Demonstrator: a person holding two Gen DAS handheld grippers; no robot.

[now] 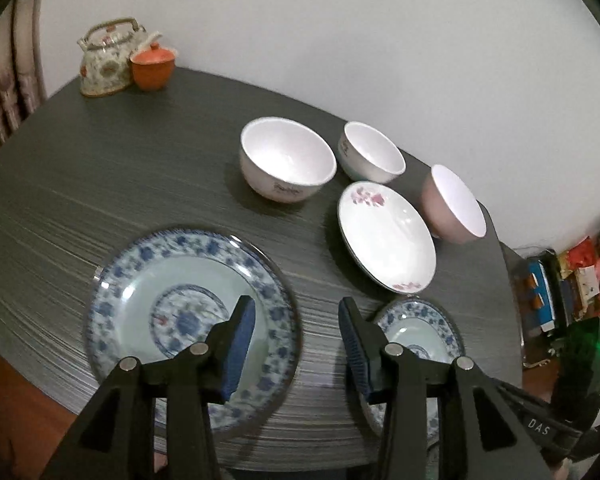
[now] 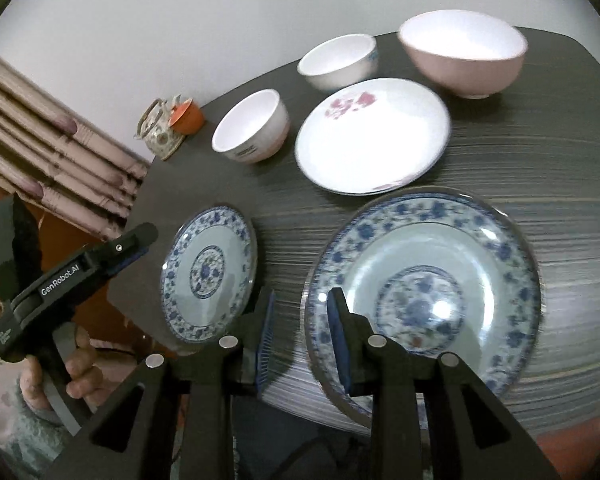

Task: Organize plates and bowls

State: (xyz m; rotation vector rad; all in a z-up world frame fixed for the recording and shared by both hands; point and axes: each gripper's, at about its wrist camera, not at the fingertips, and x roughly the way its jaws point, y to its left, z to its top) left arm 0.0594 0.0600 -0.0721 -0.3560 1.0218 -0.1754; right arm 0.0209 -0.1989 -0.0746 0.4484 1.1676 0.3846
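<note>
Two blue-patterned plates lie along the dark table's (image 1: pixel 100 168) front edge. One plate (image 1: pixel 180 320) (image 2: pixel 208 272) is at the front left corner and the other plate (image 1: pixel 424 332) (image 2: pixel 424 296) is to its right. Behind them sit a white plate with pink flowers (image 1: pixel 386 236) (image 2: pixel 374 136), two white bowls (image 1: pixel 288 158) (image 1: pixel 372 152) and a pink bowl (image 1: pixel 454 204) (image 2: pixel 464 56). My left gripper (image 1: pixel 296 302) (image 2: pixel 142 244) hovers open over the corner plate's right rim. My right gripper (image 2: pixel 301 294) is open above the gap between the blue plates. Neither holds anything.
A patterned teapot (image 1: pixel 106 60) and an orange lidded cup (image 1: pixel 153 66) stand at the far left corner by the wall. A slatted chair back (image 2: pixel 60 140) is left of the table. Boxes and packets (image 1: pixel 560 292) crowd the floor at right. A hand (image 2: pixel 76 372) holds the left gripper.
</note>
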